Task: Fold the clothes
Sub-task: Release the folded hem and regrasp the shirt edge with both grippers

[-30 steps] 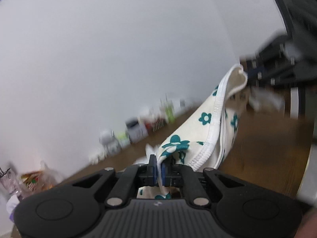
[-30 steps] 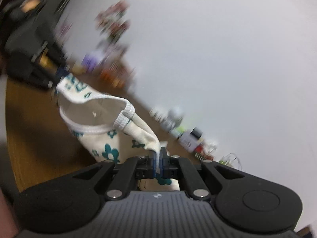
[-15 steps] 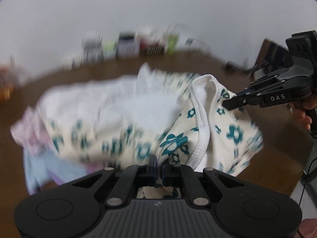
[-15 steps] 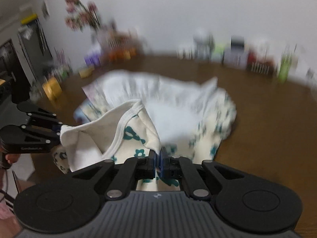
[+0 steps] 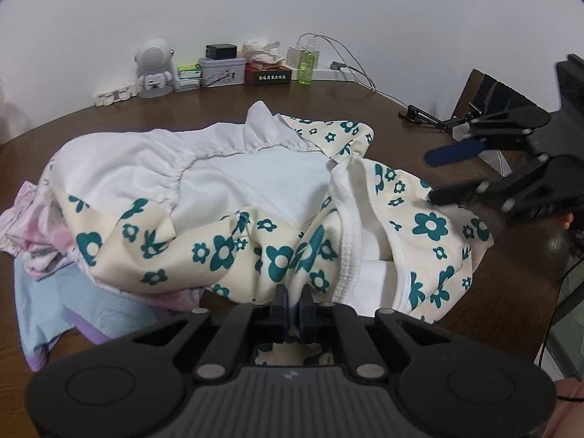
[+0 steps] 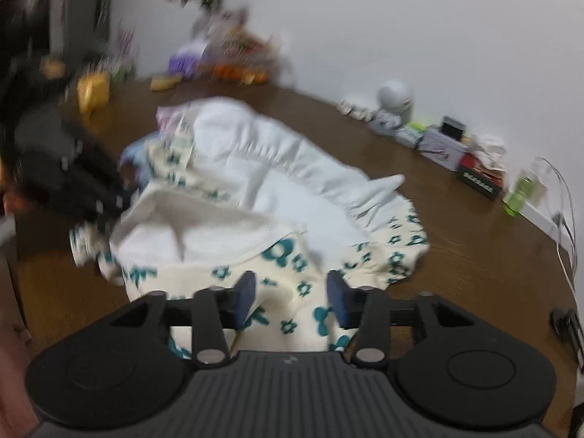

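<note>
A cream garment with teal flowers (image 5: 219, 252) and a white lining lies crumpled on the brown wooden table (image 5: 401, 109). My left gripper (image 5: 292, 303) is shut on a fold of its near edge. In the left wrist view my right gripper (image 5: 430, 177) hovers over the garment's right side, fingers apart. In the right wrist view the right gripper (image 6: 291, 281) has its jaws opening. The flowered cloth (image 6: 288, 252) lies slack under and between the blue pads (image 6: 246, 292), and they do not press on it. The left gripper (image 6: 109, 200) shows blurred at the garment's far left corner.
A pink garment (image 5: 33, 226) and a light blue cloth (image 5: 73, 314) lie under the flowered one at the left. Along the wall stand a white robot-shaped figure (image 5: 155, 67), a tin box (image 5: 222, 71), a green bottle (image 5: 307, 64) and cables (image 5: 350, 65). A black stand (image 5: 423, 115) sits at the right.
Both grippers came down with the garment, from hanging in the air to lying on the table. The right gripper's jaws parted and released the cloth; the left stayed shut on it.
</note>
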Available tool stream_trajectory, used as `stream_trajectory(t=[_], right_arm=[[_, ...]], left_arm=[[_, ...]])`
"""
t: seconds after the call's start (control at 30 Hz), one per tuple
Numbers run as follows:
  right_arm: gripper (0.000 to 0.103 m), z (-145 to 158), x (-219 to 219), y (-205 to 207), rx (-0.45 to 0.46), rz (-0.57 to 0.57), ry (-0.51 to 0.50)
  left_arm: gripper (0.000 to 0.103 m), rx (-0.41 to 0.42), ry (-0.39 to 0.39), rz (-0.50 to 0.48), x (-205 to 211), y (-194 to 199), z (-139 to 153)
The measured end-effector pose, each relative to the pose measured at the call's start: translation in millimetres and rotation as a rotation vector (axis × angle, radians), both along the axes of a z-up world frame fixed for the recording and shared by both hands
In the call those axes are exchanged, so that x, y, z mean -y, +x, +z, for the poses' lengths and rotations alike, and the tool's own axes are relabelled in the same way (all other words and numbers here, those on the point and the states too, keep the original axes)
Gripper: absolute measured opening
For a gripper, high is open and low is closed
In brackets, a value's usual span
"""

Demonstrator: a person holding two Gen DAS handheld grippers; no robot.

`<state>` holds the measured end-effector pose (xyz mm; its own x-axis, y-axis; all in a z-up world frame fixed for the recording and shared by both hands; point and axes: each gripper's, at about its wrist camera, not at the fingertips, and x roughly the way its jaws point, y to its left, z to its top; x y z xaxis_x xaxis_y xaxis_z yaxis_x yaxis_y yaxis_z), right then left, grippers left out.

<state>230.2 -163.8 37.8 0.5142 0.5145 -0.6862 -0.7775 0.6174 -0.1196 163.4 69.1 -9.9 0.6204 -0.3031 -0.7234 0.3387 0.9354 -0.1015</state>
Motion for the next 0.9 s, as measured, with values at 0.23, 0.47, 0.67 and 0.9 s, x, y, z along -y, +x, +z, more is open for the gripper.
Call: stream_trajectory(t=[0.23,0.47,0.67,0.9], right_arm=[[0.048,-31.3,-28.7,24.9,-0.081,0.007,-0.114],[0.028,-43.5,-14.3,50.0,-0.271,-0.046,-0.025],[0.005,-24.6,11.4,49.7,-0.290,-0.092,0.100],[0.005,9.5,73.4,44.9,-0.350,-0.104,0.404]], left_arm=[[0.005,0.018,0.016,-0.025,4.1,-0.1,-5.8],[0.005,0.009,0.007,-0.039,2.3,9.6,-9.6],[0.005,0.006,-0.006,-0.040,0.4,15.5,-11.6],[0.005,-0.028,-0.058,-0.018,-5.8,24.0,-13.2]])
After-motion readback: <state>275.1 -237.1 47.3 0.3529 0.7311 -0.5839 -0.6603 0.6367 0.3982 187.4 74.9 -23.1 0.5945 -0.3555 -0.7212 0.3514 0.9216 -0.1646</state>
